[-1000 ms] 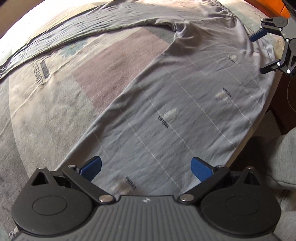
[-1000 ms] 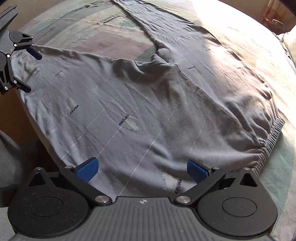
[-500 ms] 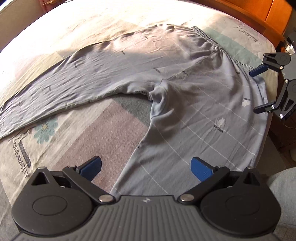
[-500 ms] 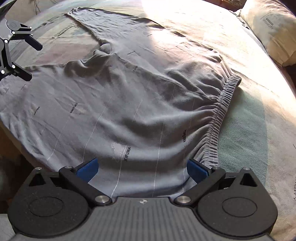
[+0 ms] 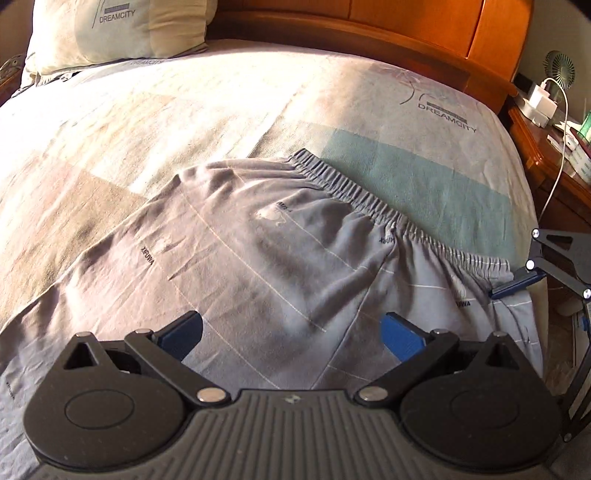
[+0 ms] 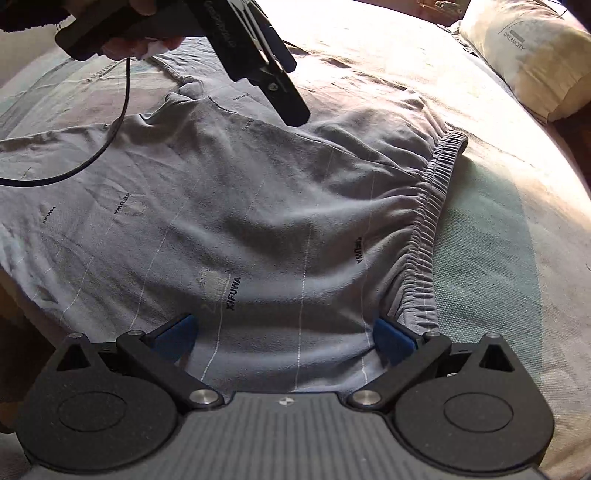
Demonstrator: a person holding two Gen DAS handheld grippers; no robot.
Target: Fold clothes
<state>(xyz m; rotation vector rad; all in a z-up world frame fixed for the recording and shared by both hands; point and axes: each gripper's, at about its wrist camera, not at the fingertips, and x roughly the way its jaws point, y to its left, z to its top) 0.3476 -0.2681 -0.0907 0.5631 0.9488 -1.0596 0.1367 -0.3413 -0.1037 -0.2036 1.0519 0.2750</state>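
Grey trousers [image 5: 280,266] with thin white lines lie spread flat on the bed, their gathered waistband [image 5: 369,199] toward the headboard. My left gripper [image 5: 291,334] hovers open over the seat of the trousers, nothing between its blue pads. In the right wrist view the trousers [image 6: 258,206] fill the middle and the waistband [image 6: 430,221] runs down the right. My right gripper [image 6: 283,336] is open at the near waist corner, its right pad beside the waistband end. The left gripper [image 6: 288,92] hangs above the crotch area, held by a hand [image 6: 140,40].
The patterned bedsheet [image 5: 221,110] covers the bed. A pillow [image 5: 118,33] lies at its head before a wooden headboard [image 5: 369,29]. A nightstand [image 5: 554,147] with a charger and a fan stands at the right. A black cable [image 6: 122,110] dangles over the trousers.
Both grippers have travelled from the leg end toward the waist end of the trousers. The left gripper now hangs over the trousers in the right wrist view. Both stayed open.
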